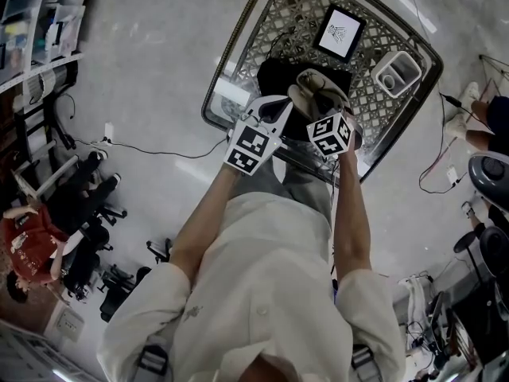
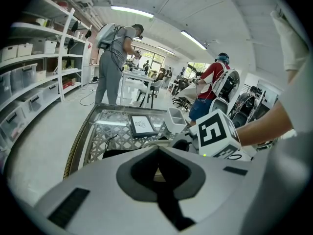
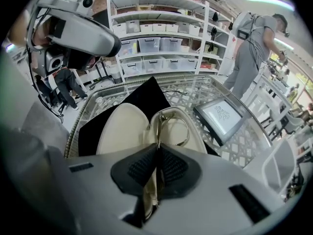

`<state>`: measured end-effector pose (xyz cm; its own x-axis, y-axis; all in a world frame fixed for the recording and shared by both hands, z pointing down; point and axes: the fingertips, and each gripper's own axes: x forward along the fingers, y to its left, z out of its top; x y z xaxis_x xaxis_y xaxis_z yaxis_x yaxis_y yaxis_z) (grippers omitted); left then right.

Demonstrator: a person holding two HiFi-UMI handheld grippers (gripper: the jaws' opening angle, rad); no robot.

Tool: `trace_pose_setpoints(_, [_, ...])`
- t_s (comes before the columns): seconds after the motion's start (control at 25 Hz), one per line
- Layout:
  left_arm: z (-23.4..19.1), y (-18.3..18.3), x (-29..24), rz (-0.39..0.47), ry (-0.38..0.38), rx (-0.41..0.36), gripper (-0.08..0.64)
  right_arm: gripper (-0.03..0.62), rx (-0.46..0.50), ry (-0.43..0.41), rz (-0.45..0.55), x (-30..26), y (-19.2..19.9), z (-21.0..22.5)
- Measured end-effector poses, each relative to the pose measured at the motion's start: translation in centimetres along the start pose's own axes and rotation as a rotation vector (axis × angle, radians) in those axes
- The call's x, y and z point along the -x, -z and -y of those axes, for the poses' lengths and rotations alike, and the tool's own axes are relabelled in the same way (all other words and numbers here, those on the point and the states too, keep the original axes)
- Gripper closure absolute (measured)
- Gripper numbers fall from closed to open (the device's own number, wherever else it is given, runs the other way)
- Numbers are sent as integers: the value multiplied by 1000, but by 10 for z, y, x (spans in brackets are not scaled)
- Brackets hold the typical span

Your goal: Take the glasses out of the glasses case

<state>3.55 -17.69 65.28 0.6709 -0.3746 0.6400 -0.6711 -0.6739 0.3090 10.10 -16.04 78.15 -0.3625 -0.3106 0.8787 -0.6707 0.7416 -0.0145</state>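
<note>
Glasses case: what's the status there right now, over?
Right gripper shut on glasses. Left gripper shut on glasses case. Case open, glasses inside. Nothing blocking.

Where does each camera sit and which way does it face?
Head view: on the person's head, looking steeply down at the table; arms, left gripper, right gripper show.
Left gripper view: on the left gripper, looking across the table toward shelves; own jaws, seemingly shut on the case's edge, and right arm show.
Right gripper view: on the right gripper, looking down into the open case; own jaws grip the glasses.
Shared: all show the table and picture frame.
</note>
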Motion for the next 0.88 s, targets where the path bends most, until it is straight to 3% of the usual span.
trace_pose_setpoints(0.88, [2, -6, 4, 13, 19, -33, 549, 574, -37, 19, 100, 31, -24, -4])
